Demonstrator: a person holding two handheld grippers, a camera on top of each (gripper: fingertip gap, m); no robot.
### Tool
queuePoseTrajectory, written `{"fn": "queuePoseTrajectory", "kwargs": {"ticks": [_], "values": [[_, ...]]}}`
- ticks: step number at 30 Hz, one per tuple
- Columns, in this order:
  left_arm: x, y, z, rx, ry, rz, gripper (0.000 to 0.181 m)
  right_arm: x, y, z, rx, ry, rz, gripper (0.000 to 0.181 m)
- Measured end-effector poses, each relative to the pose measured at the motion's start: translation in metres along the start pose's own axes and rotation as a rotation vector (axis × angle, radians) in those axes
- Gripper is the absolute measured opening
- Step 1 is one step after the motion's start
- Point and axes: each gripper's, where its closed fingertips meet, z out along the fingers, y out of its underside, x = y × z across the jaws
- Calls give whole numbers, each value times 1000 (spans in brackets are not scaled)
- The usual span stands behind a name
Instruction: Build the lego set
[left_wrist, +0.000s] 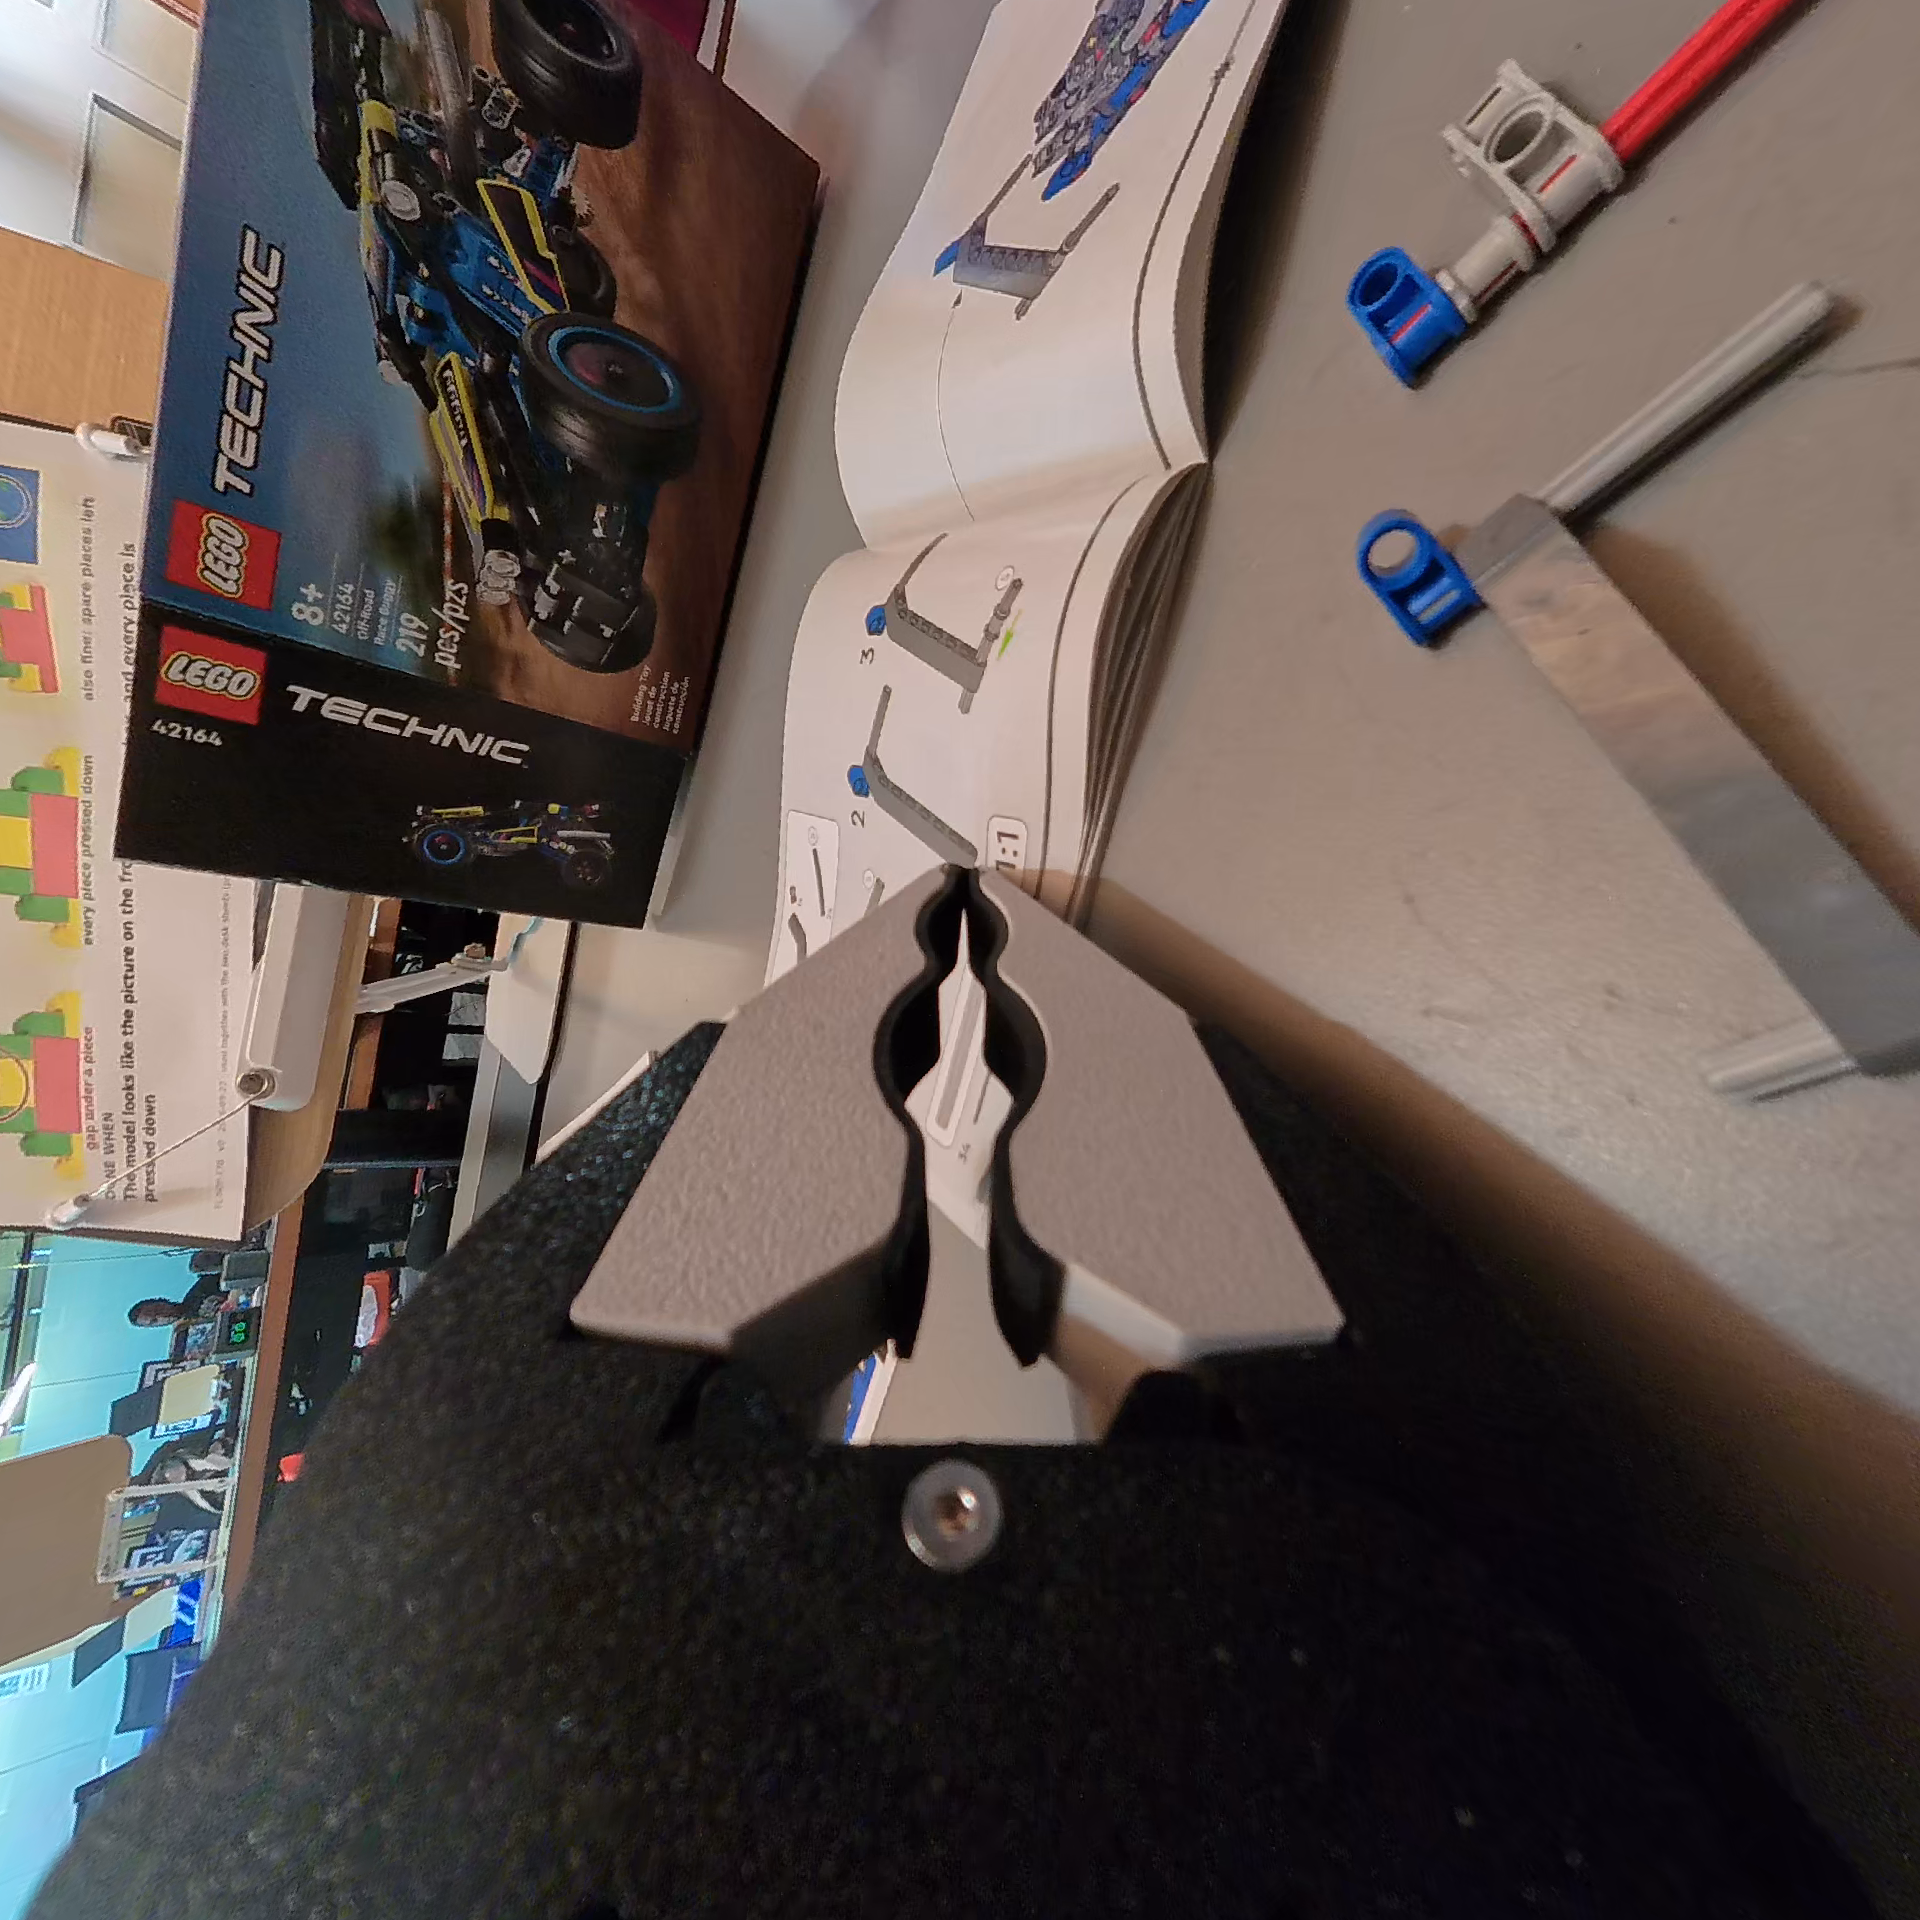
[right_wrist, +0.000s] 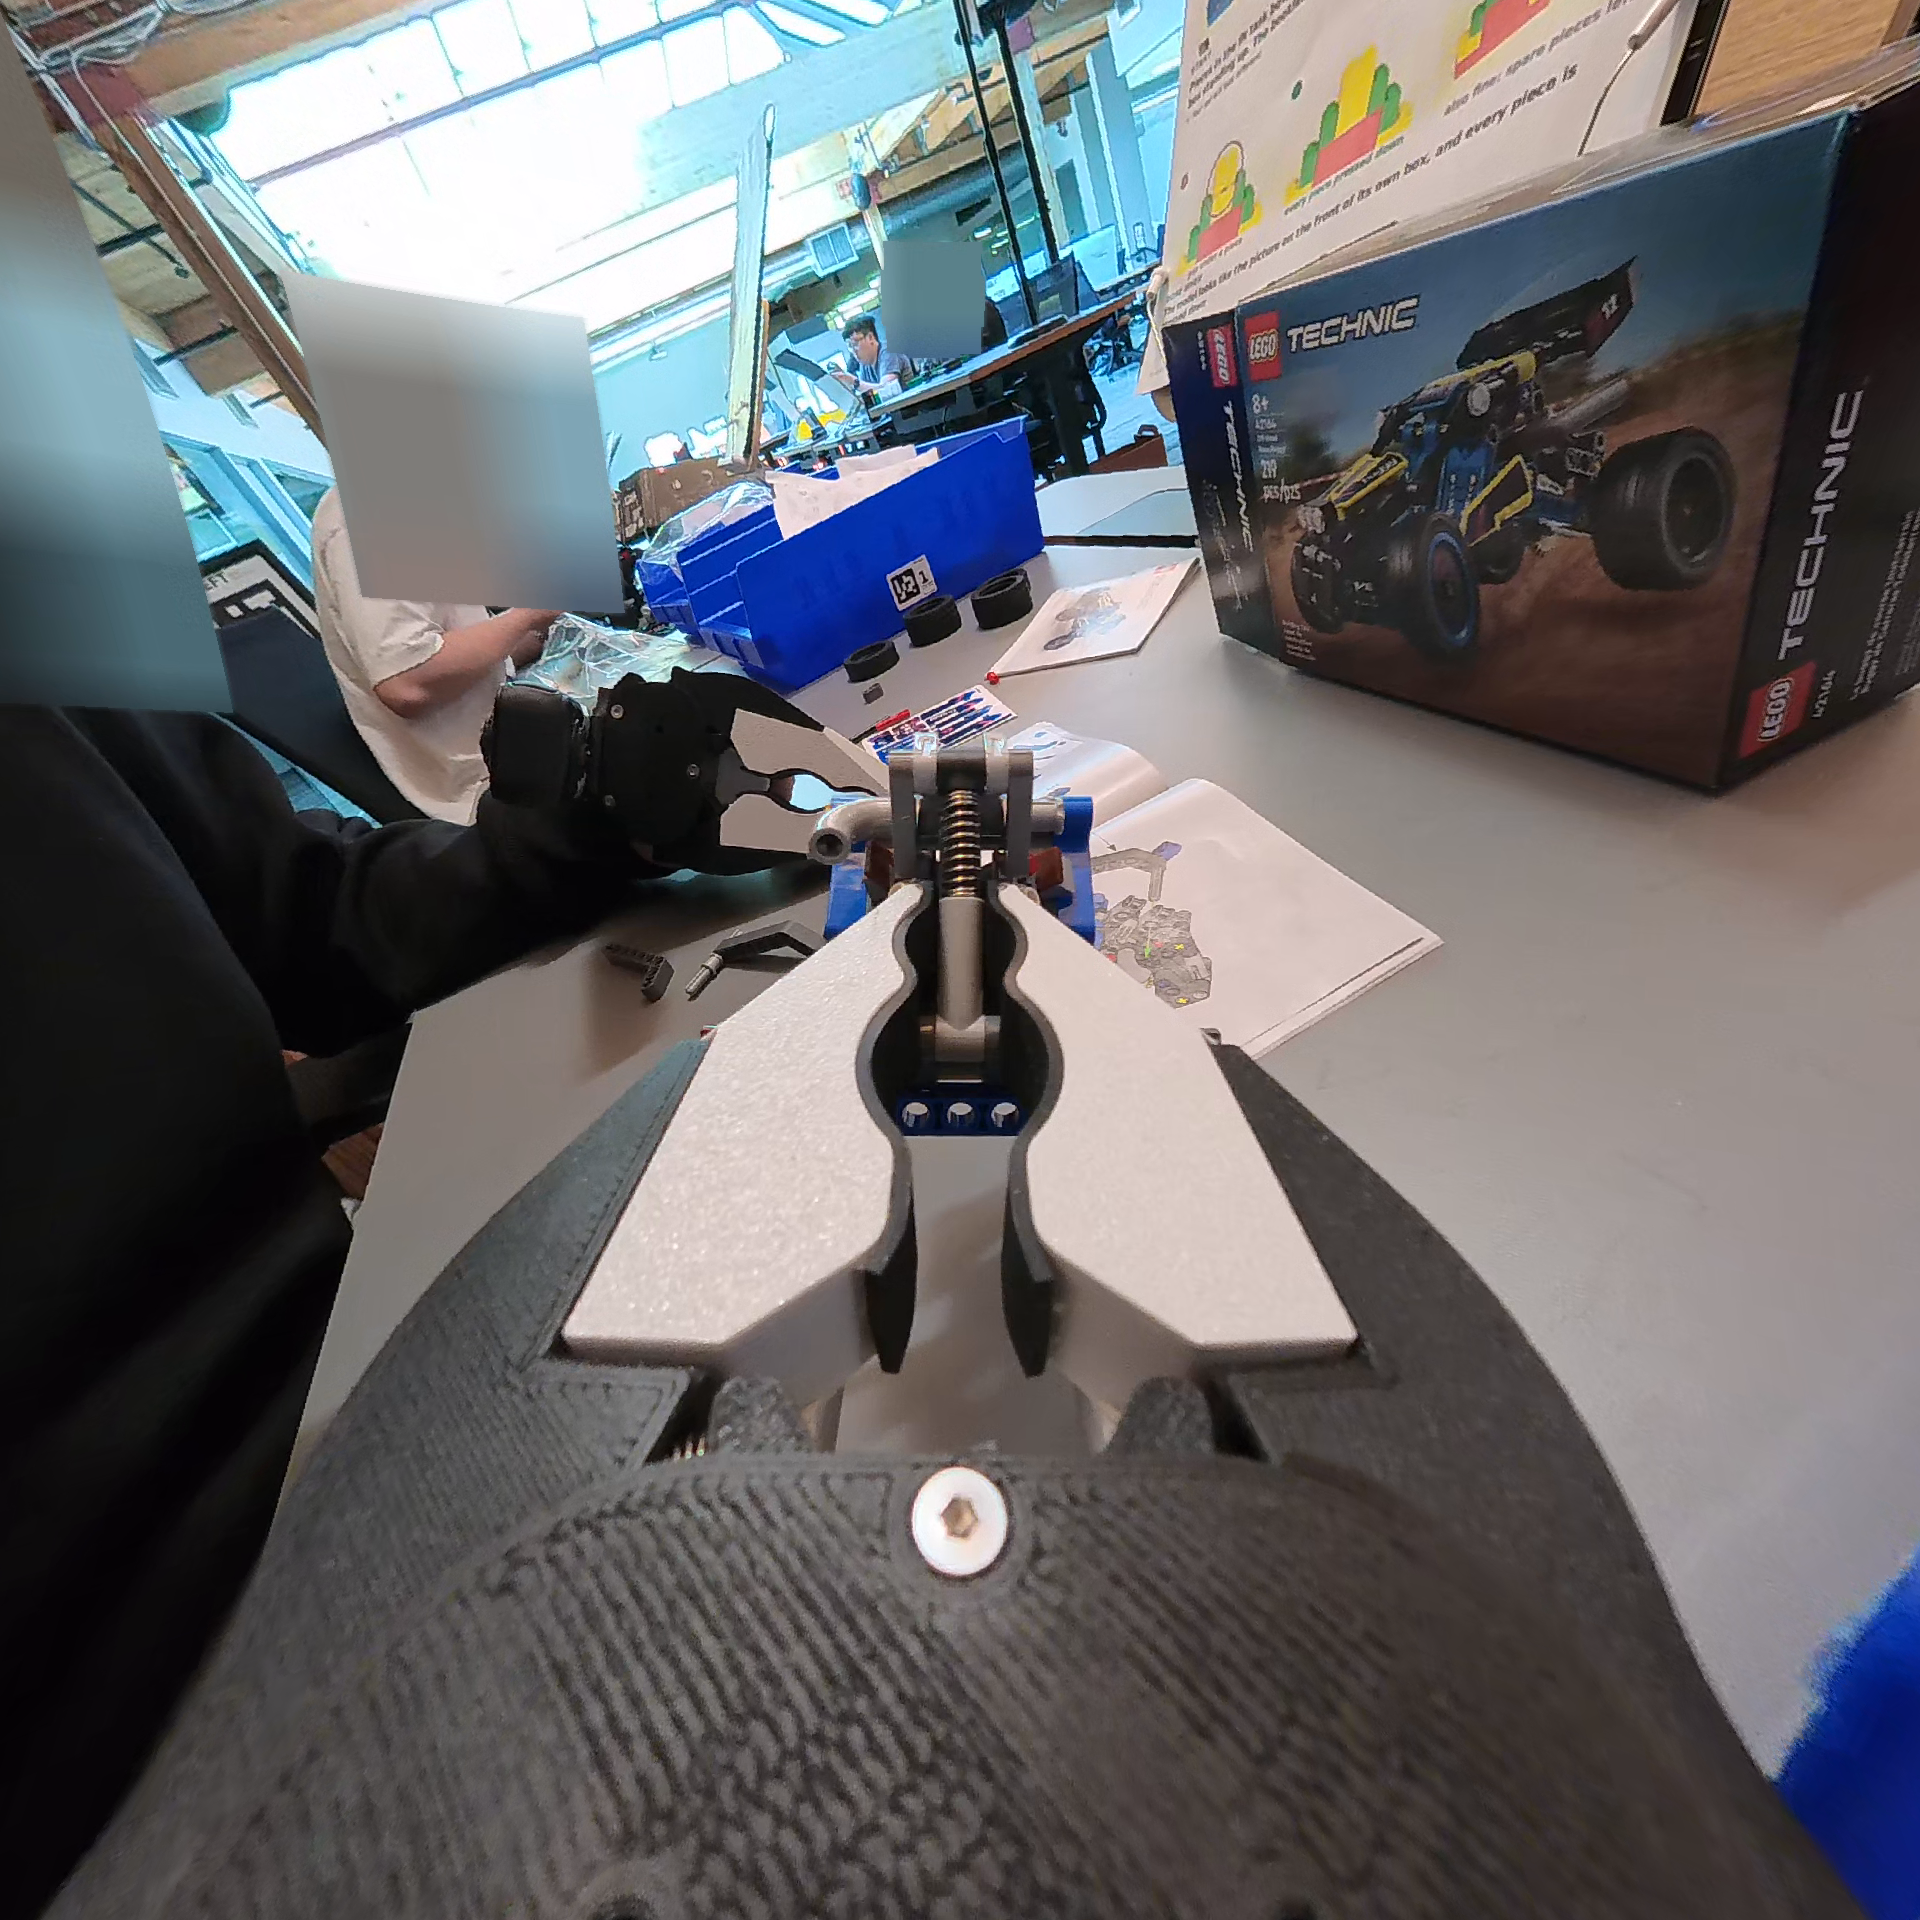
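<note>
Lego model (right_wrist: 961, 842), a grey and blue assembly with a spring shock, sits at the centre of the right wrist view, pinched between the right gripper (right_wrist: 961, 904) fingers above the grey table (right_wrist: 1507, 1091); the left gripper (left_wrist: 966, 883), tips pressed together and empty, hovers over the open instruction booklet (left_wrist: 935, 644); the set box (left_wrist: 436, 468) stands upper left.

Pretty boxed in around the right gripper (right_wrist: 961, 904): the partly built model (right_wrist: 961, 831) sits right at its fingertips, the left gripper (right_wrist: 805, 795) just ahead-left, set box (right_wrist: 1538, 488) ahead-right, open booklet (right_wrist: 1247, 925) just right. Bare grey table (right_wrist: 1507, 1195) further right and close-in is open.
</note>
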Motion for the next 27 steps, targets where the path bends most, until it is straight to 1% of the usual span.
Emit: {"fn": "queuePoseTrajectory", "kwargs": {"ticks": [27], "values": [[-1, 6, 1, -27, 10, -5, 0, 2, 5, 1, -38, 21, -5, 5]]}}
